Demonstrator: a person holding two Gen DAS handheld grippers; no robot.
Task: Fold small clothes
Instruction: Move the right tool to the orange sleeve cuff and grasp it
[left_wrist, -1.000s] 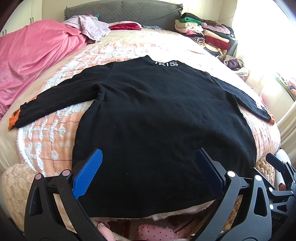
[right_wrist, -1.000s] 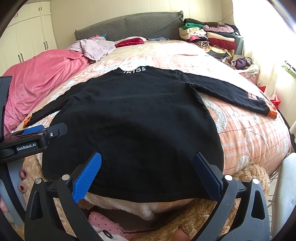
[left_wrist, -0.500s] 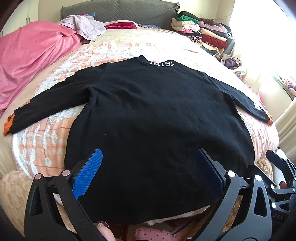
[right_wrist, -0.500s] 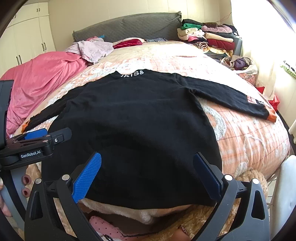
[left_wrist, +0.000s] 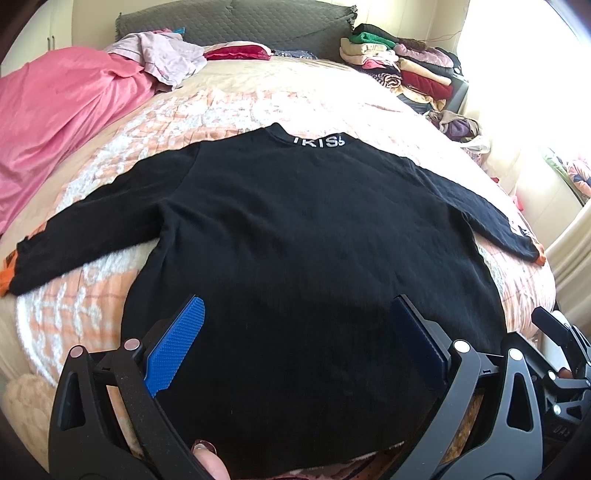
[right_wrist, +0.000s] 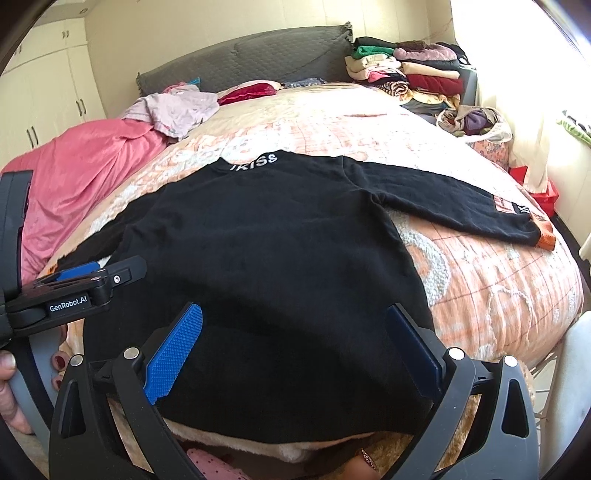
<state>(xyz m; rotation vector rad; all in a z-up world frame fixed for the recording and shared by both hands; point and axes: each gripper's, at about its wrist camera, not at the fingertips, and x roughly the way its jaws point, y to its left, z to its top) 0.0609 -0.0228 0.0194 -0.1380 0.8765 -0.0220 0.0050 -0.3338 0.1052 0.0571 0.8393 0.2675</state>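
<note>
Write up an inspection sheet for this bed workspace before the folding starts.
Surface: bed with a peach patterned quilt, bare at the right edge.
Job's things: black long-sleeved sweater spread flat, both sleeves out, collar lettering toward the headboard, orange cuffs.
Clutter: pink blanket at left, pale lilac garment, red item near the headboard, stack of folded clothes at the far right.
Grippers: left hand-held gripper open over the hem; right hand-held gripper open over the hem; neither holds fabric.
Cables: nothing seen.
Surroundings: grey quilted headboard, white wardrobe doors, bright window at right.
</note>
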